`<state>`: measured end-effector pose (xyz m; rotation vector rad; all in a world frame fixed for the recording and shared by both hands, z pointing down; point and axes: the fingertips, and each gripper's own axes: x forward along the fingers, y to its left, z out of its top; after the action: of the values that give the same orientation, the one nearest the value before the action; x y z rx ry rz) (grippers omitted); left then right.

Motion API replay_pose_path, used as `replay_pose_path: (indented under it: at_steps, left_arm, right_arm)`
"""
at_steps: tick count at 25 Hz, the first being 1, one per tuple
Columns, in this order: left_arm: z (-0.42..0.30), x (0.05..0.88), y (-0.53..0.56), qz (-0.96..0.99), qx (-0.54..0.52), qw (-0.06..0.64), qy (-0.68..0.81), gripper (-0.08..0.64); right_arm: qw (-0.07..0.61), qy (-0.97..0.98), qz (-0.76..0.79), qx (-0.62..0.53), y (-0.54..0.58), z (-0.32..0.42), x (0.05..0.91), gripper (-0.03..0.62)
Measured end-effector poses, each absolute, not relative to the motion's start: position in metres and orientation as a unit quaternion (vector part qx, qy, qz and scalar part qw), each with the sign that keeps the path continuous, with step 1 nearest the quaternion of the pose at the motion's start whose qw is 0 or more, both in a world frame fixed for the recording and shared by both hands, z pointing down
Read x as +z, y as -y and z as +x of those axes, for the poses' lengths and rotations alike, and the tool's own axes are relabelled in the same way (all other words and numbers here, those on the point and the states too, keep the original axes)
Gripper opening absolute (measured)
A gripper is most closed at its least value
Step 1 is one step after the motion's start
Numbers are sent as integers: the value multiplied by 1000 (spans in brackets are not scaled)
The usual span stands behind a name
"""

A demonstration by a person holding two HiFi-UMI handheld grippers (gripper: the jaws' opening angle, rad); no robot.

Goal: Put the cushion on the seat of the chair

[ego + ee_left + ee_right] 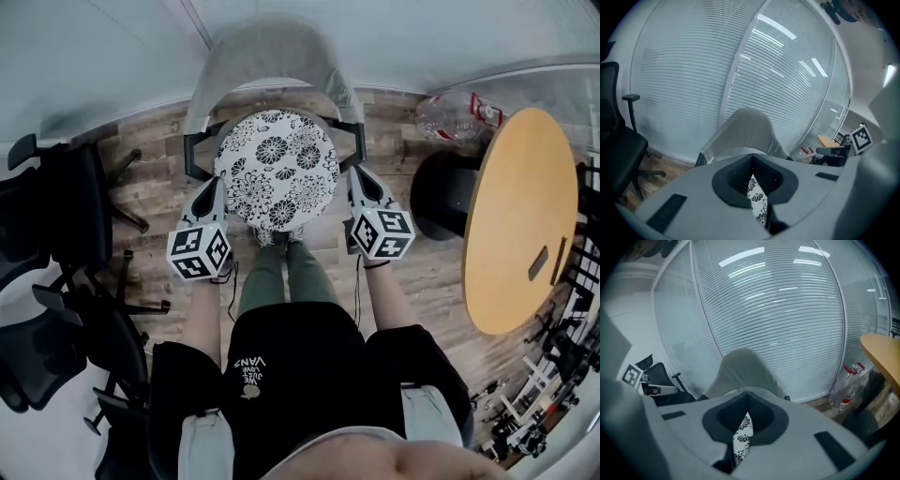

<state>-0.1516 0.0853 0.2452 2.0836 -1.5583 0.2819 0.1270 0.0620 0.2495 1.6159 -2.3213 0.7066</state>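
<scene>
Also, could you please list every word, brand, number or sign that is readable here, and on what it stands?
"VANS", upside down in the head view: on the person's black shirt; smaller lines beside it unreadable.
Marker cubes: square patterns only, no letters.
Bottle's red label: too blurred.
</scene>
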Motion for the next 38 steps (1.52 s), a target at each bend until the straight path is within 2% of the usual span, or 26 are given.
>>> replay_pose_path:
  at_steps: [38]
  left_arm:
    - [-111, 60, -74, 819, 29, 120, 561, 11]
  right_arm:
    - [13, 838, 532, 121, -64, 116, 71, 17]
